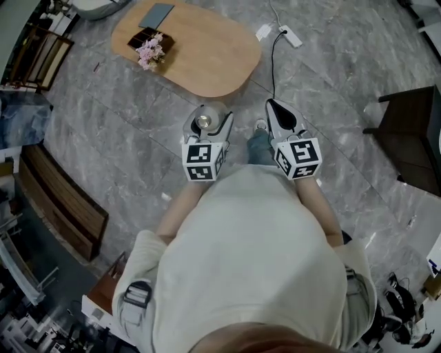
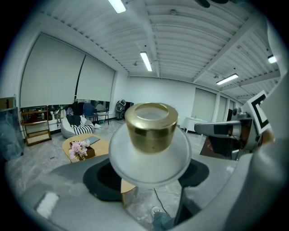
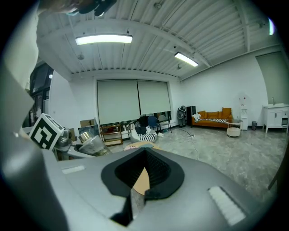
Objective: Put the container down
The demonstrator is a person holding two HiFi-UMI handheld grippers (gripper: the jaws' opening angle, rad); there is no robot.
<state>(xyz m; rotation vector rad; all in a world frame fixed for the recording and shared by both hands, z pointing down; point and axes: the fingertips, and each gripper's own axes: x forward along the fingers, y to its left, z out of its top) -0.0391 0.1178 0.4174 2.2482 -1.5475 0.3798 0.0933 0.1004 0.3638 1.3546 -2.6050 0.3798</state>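
Observation:
My left gripper point(image 1: 209, 131) is held in the air in front of the person's chest, shut on a clear container point(image 1: 204, 121) with a gold lid. In the left gripper view the container point(image 2: 149, 155) fills the middle, its gold lid point(image 2: 151, 126) pointing away, and the dark pads point(image 2: 101, 180) grip its body from both sides. My right gripper point(image 1: 278, 110) hovers beside it at the same height, shut with nothing in it. In the right gripper view, its pads point(image 3: 158, 173) meet, and the held container point(image 3: 92, 144) shows at the left.
An oval wooden table point(image 1: 207, 55) stands ahead on the grey marble floor, carrying pink flowers point(image 1: 150, 52), a dark box and a flat grey pad point(image 1: 157, 14). A power strip and cable point(image 1: 289, 36) lie to its right. Dark furniture point(image 1: 413, 131) is at right, and a wooden bench point(image 1: 65, 207) at left.

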